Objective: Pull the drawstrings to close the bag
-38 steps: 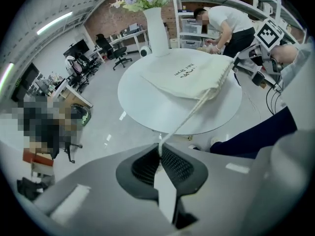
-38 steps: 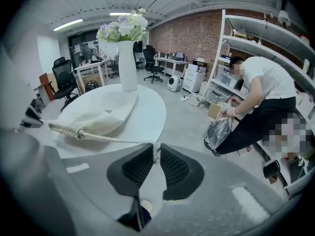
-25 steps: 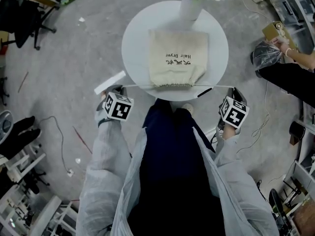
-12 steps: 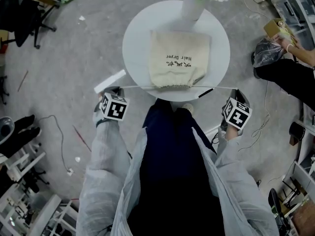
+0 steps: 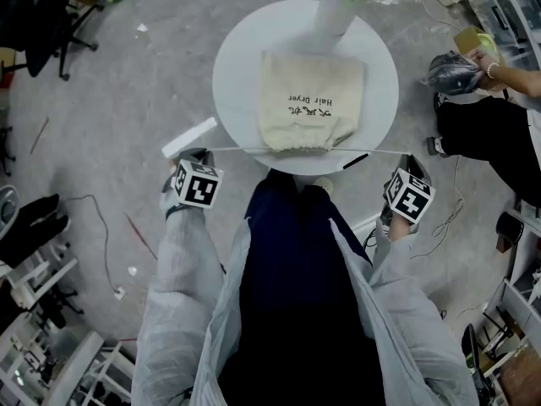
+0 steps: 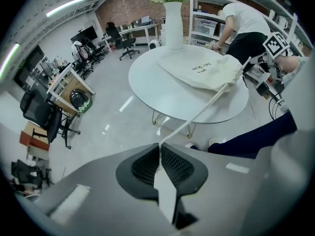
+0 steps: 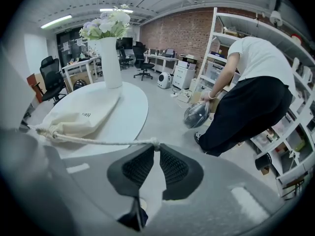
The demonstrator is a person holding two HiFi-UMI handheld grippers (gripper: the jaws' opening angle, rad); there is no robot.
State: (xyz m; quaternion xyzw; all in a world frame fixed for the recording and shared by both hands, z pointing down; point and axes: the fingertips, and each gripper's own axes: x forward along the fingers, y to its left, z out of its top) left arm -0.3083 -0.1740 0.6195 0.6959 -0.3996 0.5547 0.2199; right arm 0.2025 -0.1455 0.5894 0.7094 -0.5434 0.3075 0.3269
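1. The bag (image 5: 311, 100) lies flat on the round white counter (image 5: 241, 66), print side up. Its mouth sits right at the counter's near edge, bunched into a tight frill.
2. Look at the left tongs (image 6: 160, 146): the jaws are pinched almost together, and the left cord (image 6: 206, 104) is nipped between the ribbed pads at the very tip. These tongs hang clear of the counter, off its near-left edge.
3. From those pads the left cord runs taut and straight, up over the counter's rim and into the gathered mouth.
4. Over to the right tongs (image 7: 155, 146), and it's the same story: the pads are clamped on the right cord (image 7: 93, 140), with a small knot (image 7: 155, 142) sitting just at the tips. They hang off the counter's near-right edge, not touching it.
5. From the head view, the two cords make one almost level line along the counter's near edge, with a pair of tongs at each end.
6. A white vase (image 5: 334, 15) of flowers stands upright at the counter's far edge.
7. Beyond the counter's right side, well apart from it, a person (image 7: 246, 82) bends over with hands on a grey bundle (image 7: 197, 114).
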